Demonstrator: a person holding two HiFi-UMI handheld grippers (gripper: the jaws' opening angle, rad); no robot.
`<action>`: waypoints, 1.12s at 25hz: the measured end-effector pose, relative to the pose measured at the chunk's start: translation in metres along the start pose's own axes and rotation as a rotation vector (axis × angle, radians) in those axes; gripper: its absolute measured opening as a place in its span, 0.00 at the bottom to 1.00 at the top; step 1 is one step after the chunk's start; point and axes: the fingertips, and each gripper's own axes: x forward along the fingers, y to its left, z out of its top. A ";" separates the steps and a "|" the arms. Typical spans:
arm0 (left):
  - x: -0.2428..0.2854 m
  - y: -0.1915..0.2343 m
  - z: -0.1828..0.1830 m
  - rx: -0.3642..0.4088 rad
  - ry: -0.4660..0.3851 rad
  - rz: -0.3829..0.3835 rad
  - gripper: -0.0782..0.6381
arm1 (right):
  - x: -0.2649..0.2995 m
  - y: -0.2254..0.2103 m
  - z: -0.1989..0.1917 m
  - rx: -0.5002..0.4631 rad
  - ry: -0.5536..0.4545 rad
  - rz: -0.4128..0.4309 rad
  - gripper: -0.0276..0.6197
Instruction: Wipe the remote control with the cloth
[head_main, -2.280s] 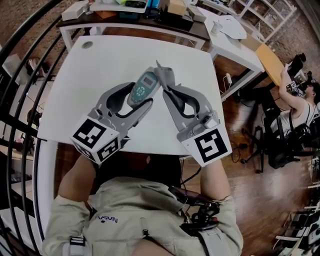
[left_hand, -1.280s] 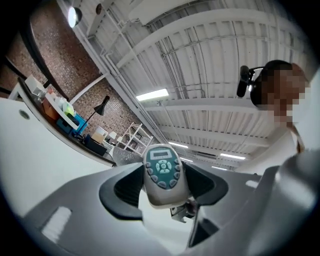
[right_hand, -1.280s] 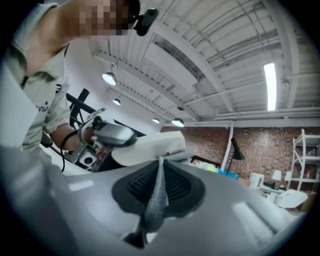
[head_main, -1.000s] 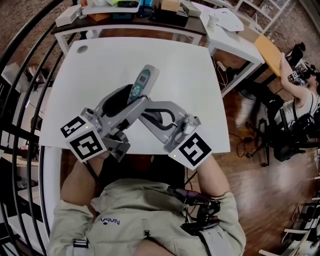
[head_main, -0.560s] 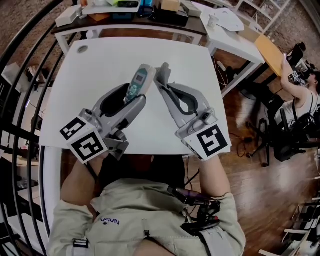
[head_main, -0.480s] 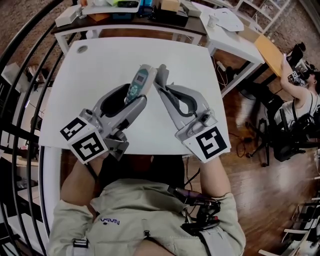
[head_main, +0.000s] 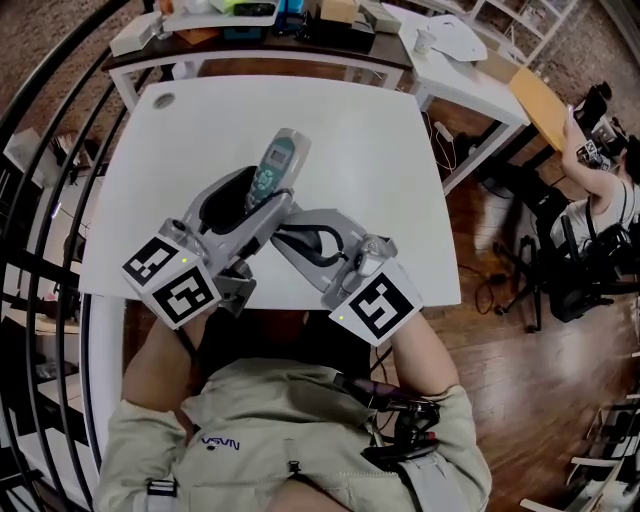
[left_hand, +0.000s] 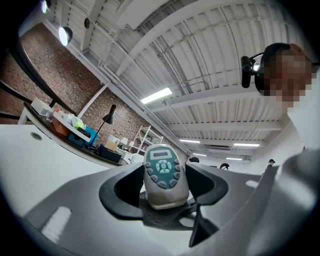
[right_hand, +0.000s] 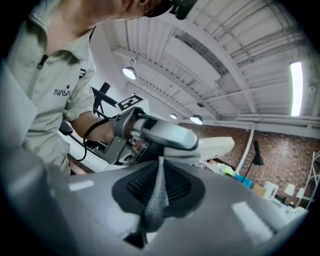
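The left hand-held gripper (left_hand: 163, 196), jaws wide, clamped the remote control (left_hand: 162, 172) by its lower end above the middle of the surface (head_main: 385, 140). The right hand-held gripper (right_hand: 159, 194), pinched tight on the cloth (right_hand: 155, 202), reached beneath it. Wiping seemed underway; the next stroke would call for dragging the cloth along the remote's body.

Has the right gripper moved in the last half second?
Yes. The right gripper, shut on the grey cloth, has pulled back from the white table's far edge toward the person.
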 end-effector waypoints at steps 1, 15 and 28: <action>0.000 0.002 -0.001 0.012 0.005 0.011 0.49 | 0.000 -0.004 -0.001 0.005 -0.004 -0.012 0.07; 0.027 0.077 -0.034 0.512 0.291 0.254 0.49 | -0.020 -0.117 -0.092 0.368 0.217 -0.397 0.07; 0.046 0.139 -0.088 0.457 0.495 0.330 0.49 | -0.004 -0.128 -0.178 0.437 0.465 -0.401 0.07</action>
